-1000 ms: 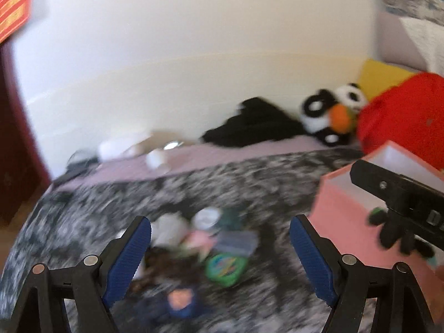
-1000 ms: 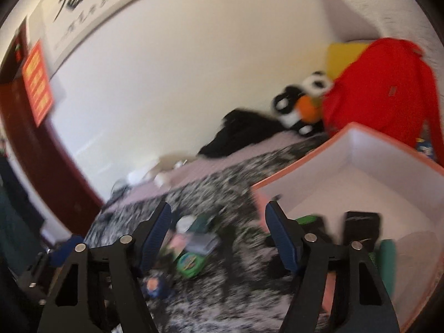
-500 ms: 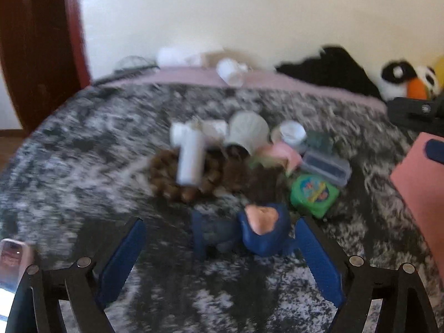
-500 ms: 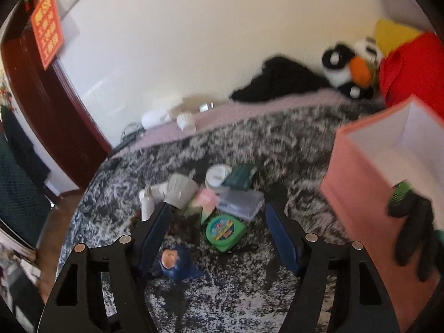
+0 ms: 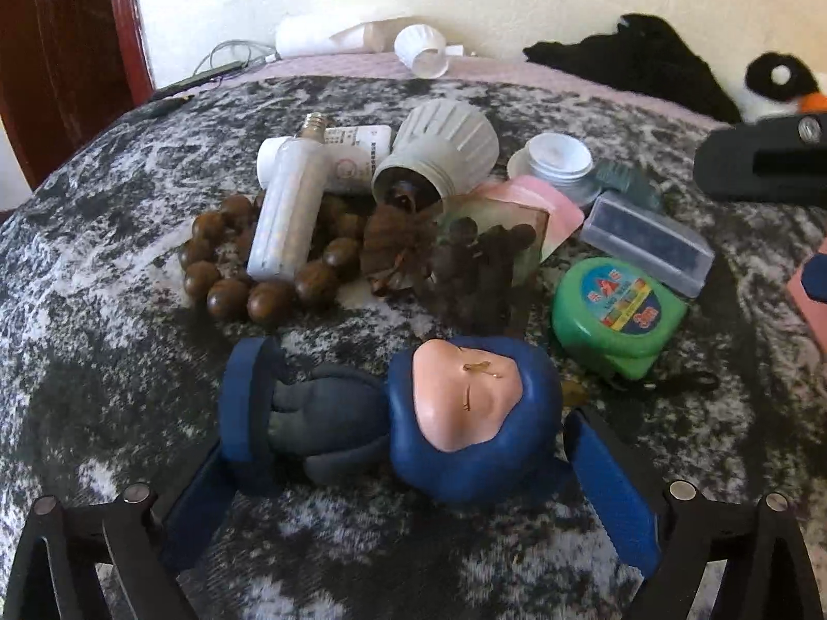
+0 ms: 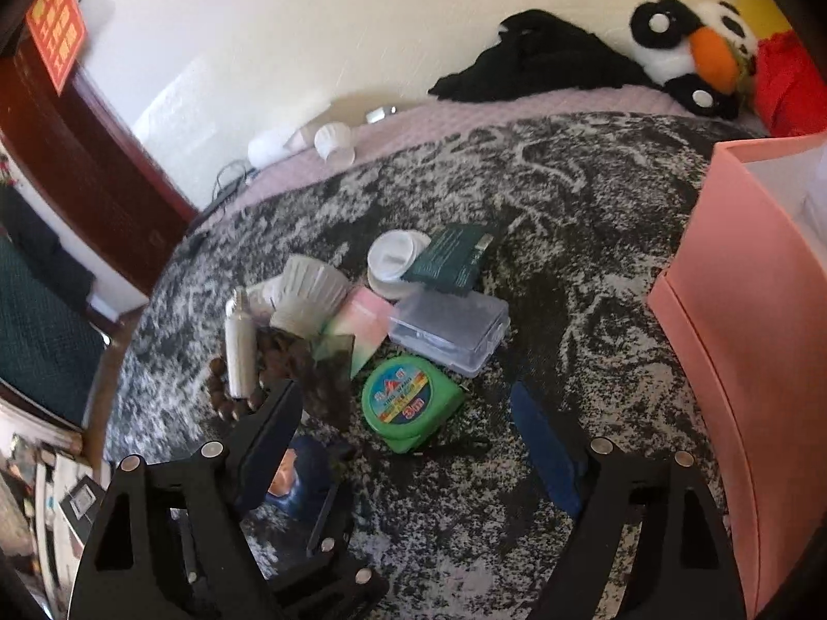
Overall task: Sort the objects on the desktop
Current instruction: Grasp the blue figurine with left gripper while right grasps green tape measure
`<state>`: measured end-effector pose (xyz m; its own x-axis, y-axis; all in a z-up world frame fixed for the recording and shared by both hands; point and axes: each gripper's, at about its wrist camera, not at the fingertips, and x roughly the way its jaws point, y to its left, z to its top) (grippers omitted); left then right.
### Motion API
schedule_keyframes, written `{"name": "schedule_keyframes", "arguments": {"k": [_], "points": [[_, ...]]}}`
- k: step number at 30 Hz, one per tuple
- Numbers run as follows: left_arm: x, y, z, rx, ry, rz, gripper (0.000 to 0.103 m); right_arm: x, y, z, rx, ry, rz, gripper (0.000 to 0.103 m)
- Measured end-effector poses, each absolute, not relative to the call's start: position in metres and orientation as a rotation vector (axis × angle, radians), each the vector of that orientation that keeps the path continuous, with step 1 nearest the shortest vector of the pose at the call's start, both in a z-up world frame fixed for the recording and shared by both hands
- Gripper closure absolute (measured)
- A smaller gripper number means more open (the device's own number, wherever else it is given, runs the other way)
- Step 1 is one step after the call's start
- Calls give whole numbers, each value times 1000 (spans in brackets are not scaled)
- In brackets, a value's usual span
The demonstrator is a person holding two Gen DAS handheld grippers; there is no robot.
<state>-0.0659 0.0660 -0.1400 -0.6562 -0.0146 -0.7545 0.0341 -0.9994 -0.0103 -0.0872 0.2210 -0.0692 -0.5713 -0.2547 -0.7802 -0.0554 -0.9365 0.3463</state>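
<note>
A pile of small objects lies on the grey mottled blanket (image 5: 103, 258). A blue doll figure (image 5: 413, 413) lies on its side between the fingers of my left gripper (image 5: 398, 460), whose jaws are opening and do not touch it. A green tape measure (image 6: 403, 398) lies between the fingers of my right gripper (image 6: 408, 403), jaws also opening and apart from it. Behind are a clear plastic case (image 6: 449, 330), a white bulb housing (image 5: 444, 150), a long corn bulb (image 5: 289, 217), wooden beads (image 5: 227, 284) and a white jar lid (image 5: 558, 155).
A pink box (image 6: 749, 310) stands open at the right of the pile. A panda plush (image 6: 687, 51), black clothing (image 6: 542, 57) and a red bag (image 6: 791, 88) lie along the far wall. A white cup (image 5: 421, 51) and cables (image 5: 222, 67) lie at the back left.
Both grippers have dropped from over the pink box toward the pile and tipped downward. The doll and the tape measure now lie between their fingers. Both pairs of jaws stand wider.
</note>
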Motion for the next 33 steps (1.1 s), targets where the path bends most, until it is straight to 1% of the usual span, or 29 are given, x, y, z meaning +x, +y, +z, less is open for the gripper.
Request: {"name": "schedule_keyframes", "arguments": {"k": [5, 8, 15, 21, 25, 28, 30, 32, 33], "points": [[-76, 61, -145, 1311, 117, -2830, 2, -93, 218, -85, 1463, -533, -2558, 17], [-79, 59, -148, 1313, 156, -2836, 2, -97, 216, -92, 1485, -507, -2565, 17], [-70, 60, -146, 1301, 61, -2849, 3, -111, 215, -110, 1551, -425, -2592, 16], [-65, 52, -146, 1316, 29, -2854, 3, -124, 214, -129, 1617, -394, -2568, 15], [-64, 53, -147, 1322, 20, -2854, 3, -129, 208, -135, 1624, -390, -2558, 8], [-66, 52, -148, 1329, 34, -2849, 3, -133, 197, -137, 1622, -346, -2553, 4], [-66, 50, -148, 1331, 50, -2850, 3, -135, 184, -140, 1628, -221, -2586, 4], [-66, 50, -149, 1334, 52, -2850, 3, -135, 173, -144, 1621, -74, -2629, 6], [-66, 50, -149, 1336, 48, -2852, 3, -135, 172, -144, 1602, -54, -2647, 9]]}}
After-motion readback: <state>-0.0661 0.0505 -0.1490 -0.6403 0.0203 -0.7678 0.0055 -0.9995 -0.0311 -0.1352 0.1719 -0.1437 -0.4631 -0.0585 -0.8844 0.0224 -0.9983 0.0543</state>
